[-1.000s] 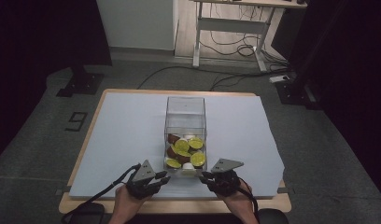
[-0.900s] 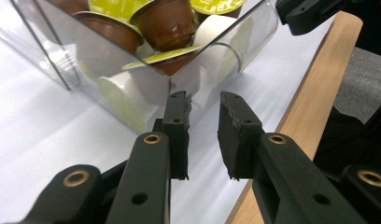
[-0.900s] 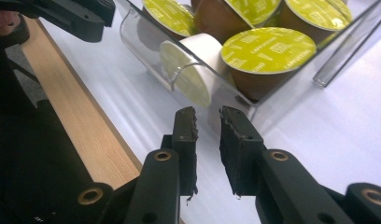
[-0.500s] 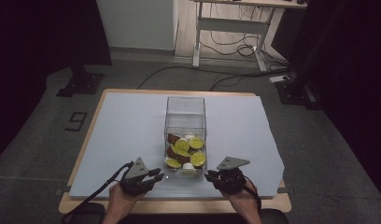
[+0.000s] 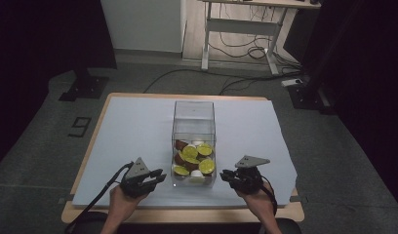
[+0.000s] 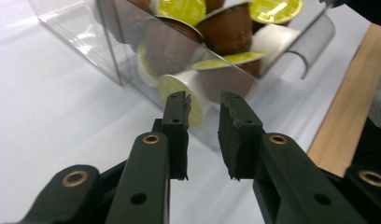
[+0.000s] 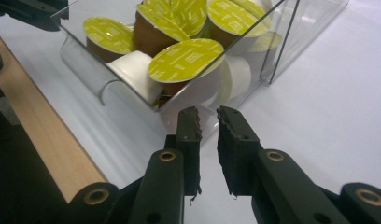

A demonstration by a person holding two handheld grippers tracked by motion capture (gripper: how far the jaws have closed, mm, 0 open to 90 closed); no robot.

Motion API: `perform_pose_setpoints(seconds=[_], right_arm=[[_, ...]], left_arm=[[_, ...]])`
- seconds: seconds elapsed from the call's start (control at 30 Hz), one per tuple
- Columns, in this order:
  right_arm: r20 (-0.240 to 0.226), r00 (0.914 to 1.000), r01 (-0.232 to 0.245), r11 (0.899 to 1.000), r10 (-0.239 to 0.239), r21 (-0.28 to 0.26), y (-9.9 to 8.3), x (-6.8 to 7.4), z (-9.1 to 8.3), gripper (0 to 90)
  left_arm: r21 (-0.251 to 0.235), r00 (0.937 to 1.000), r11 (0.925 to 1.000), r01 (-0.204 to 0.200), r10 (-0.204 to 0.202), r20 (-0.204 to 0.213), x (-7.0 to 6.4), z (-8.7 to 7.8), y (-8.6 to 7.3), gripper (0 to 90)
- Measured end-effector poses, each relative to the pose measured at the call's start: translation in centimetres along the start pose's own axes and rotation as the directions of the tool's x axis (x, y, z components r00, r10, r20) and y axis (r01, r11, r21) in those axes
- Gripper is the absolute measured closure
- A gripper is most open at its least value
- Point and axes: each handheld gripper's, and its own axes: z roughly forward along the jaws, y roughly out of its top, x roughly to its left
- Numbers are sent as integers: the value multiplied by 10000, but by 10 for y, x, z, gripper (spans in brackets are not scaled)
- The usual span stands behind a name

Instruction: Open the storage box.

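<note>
On the pale blue-covered wooden surface, a clear plastic rectangular box holding green-lidded brown and white coffee capsules stands between the left hand-held gripper and right hand-held gripper, both empty, jaws slightly parted.

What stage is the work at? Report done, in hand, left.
Done: the clear box stands on the white mat, loaded with yellow-lidded capsules.
In hand: nothing is gripped. The left gripper and right gripper flank the box's near end, jaws slightly apart and empty.
Left: apparently the handling itself, since no capsule lies outside the box.
</note>
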Motion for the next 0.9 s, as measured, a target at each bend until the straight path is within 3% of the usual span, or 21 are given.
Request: perform_pose_setpoints(seconds=[0.4, 0.83, 0.9], right_arm=[[-49, 10000, -4, 10000, 5, 21, 12, -20, 9, 705], [407, 9990, 171, 9996, -180, 221, 14, -37, 12, 604], [759, 9963, 376, 9985, -406, 403, 13, -42, 12, 587]], left_arm=[[51, 9992, 9999, 123, -121, -370, 17, 3, 2, 687], [323, 9981, 9995, -13, 33, -620, 24, 16, -4, 581], [357, 9978, 9994, 22, 2, -665, 26, 17, -6, 552]])
